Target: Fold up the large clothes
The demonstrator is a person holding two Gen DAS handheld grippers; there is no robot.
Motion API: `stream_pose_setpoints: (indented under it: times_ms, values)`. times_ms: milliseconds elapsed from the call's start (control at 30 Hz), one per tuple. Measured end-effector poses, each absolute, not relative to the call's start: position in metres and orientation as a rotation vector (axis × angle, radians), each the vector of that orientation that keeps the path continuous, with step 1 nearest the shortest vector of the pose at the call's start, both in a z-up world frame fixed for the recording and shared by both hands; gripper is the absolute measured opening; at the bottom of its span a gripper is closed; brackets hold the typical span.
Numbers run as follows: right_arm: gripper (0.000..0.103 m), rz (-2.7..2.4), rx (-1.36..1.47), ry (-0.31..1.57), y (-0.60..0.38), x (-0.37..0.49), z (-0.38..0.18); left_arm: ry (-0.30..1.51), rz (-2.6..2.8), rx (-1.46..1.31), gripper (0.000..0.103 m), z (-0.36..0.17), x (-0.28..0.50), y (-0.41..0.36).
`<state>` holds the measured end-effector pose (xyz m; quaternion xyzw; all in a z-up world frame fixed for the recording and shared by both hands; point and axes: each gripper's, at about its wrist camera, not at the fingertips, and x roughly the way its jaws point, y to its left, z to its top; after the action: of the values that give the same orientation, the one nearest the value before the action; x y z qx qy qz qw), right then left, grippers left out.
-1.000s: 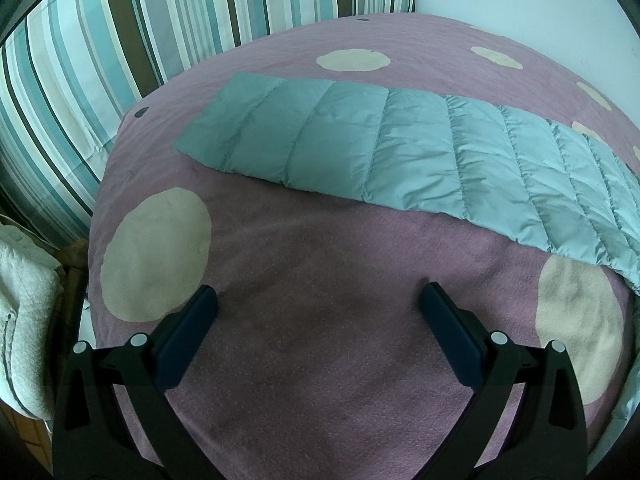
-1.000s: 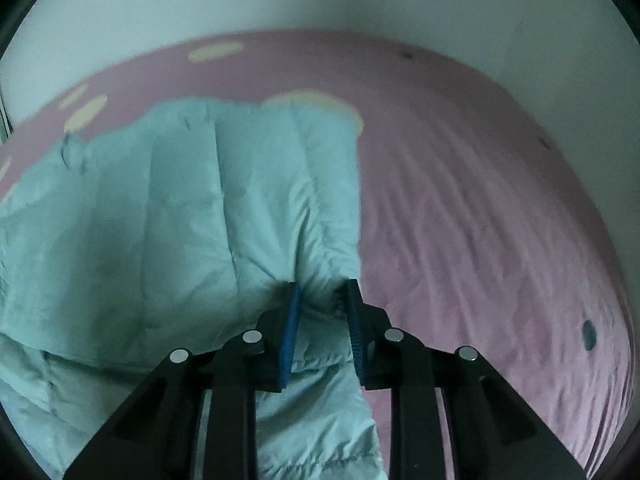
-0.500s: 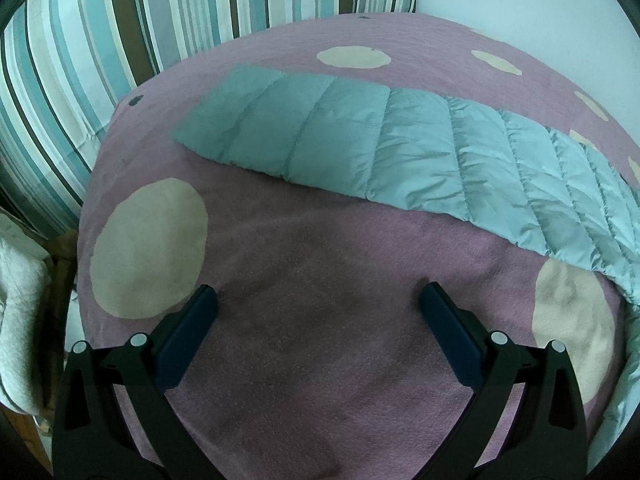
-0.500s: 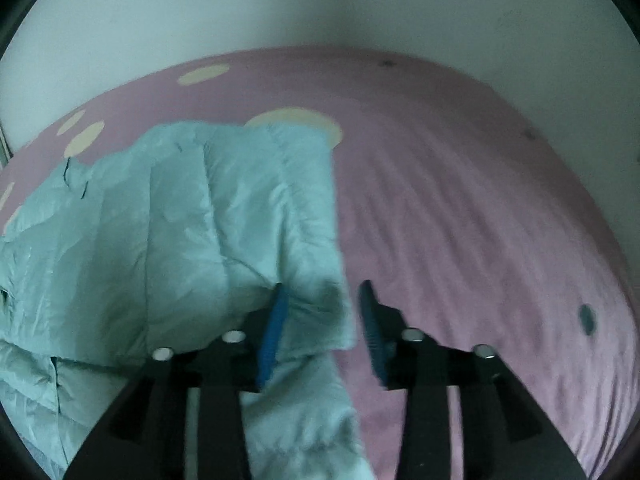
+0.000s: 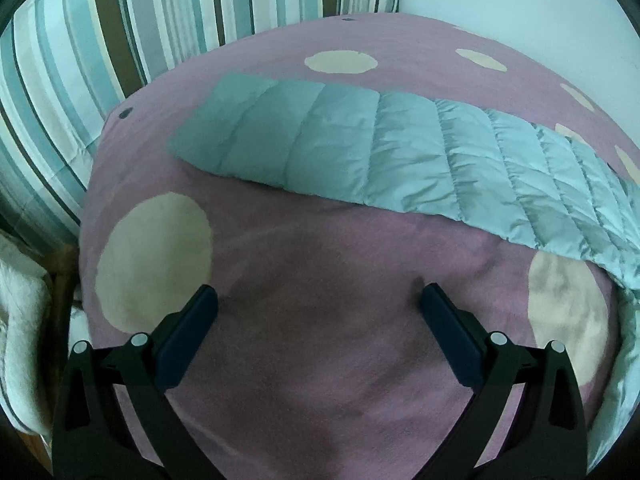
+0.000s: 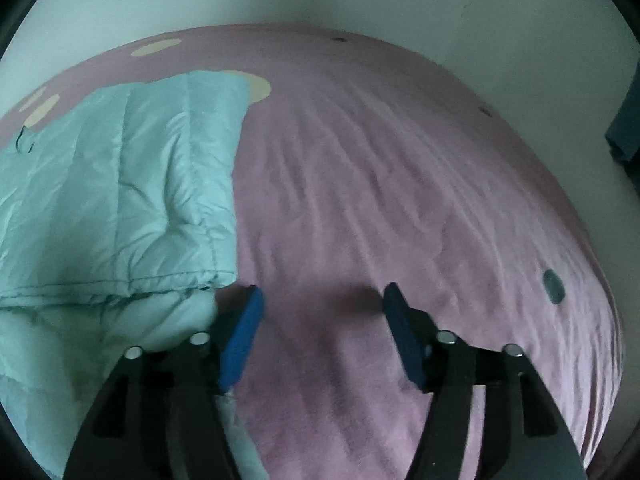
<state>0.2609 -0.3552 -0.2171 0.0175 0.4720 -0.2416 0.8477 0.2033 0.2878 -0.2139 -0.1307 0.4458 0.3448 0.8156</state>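
A pale teal quilted down jacket lies on a purple bed cover. In the left wrist view one sleeve (image 5: 360,152) stretches flat across the bed from upper left to the right edge. My left gripper (image 5: 318,300) is open and empty, over bare cover in front of the sleeve. In the right wrist view a folded-over part of the jacket (image 6: 120,200) lies at the left, its hem just left of the left finger. My right gripper (image 6: 320,296) is open and empty, over bare cover beside that hem.
The purple cover (image 5: 320,360) has cream spots (image 5: 152,256). A striped pillow (image 5: 80,60) stands at the head of the bed. A white towel (image 5: 20,320) lies past the bed's left edge. White wall (image 6: 320,0) runs behind the bed.
My right gripper opened and let go of the jacket's edge, which now lies on the bed to its left. My left gripper stayed open and drifted slightly.
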Motion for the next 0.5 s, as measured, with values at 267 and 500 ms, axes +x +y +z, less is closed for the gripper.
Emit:
stream_pose_setpoints:
  times_ms: [267, 500]
  values:
    - [0.064, -0.522, 0.019, 0.986, -0.354, 0.264, -0.216, 0.896, 0.718, -0.411, 0.099, -0.189, 0.184, 0.348]
    - [0.067, -0.532, 0.030, 0.979, -0.352, 0.260, -0.218, 0.907, 0.742, -0.531, 0.094, -0.194, 0.193, 0.414]
